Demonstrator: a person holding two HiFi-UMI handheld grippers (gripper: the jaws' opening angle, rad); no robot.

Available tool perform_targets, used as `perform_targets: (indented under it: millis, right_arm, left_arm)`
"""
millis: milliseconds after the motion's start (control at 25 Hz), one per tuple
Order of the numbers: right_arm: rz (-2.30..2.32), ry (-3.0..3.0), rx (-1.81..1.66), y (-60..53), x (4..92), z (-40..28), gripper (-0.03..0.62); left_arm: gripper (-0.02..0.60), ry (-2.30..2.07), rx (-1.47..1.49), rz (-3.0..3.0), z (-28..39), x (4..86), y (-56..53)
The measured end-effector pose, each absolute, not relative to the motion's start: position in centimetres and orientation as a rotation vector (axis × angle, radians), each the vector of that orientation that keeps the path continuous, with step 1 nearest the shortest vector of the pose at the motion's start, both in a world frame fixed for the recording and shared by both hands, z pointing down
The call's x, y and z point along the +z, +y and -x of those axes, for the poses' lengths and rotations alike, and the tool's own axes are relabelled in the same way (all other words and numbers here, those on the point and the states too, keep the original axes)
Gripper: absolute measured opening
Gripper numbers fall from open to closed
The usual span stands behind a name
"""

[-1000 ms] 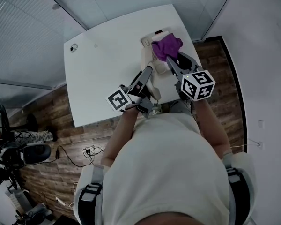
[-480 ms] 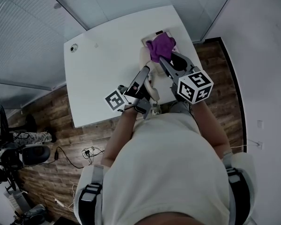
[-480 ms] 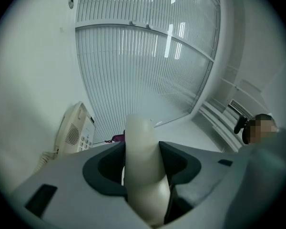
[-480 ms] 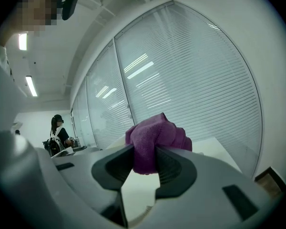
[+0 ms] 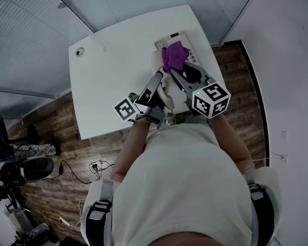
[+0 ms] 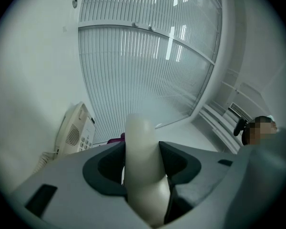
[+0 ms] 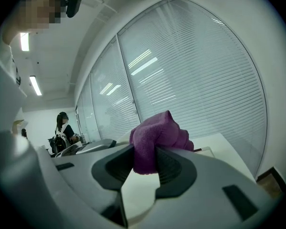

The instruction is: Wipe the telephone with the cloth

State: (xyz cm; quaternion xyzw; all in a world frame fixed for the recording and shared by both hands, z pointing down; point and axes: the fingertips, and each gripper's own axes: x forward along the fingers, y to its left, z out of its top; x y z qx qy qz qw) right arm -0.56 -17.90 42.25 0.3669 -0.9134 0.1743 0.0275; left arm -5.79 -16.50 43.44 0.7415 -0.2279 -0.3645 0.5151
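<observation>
Left tongs (image 6: 142,152): handset (image 6: 140,128); right tongs (image 7: 144,159): cloth (image 7: 159,130) (telephone (image 6: 76,130) near table (image 5: 113,70) edge)

The handset (image 6: 142,171) sits between the jaws of the left gripper (image 5: 157,80), and the telephone base (image 6: 77,133) lies ahead and to that gripper's left, on the table (image 5: 113,60). The cloth (image 5: 173,56) is clamped between the jaws of the right gripper (image 5: 175,74), just ahead of it over the base.
</observation>
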Motion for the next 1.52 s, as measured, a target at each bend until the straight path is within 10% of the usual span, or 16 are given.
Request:
perform_targets:
  millis: [1520]
  right_arm:
    - [-0.685,-2.833,0.612,-12.8,44.9,3.3,0.134]
  left_arm:
    - [0.227,-0.592,-0.898,-1.744,6.5,44.2,-17.2]
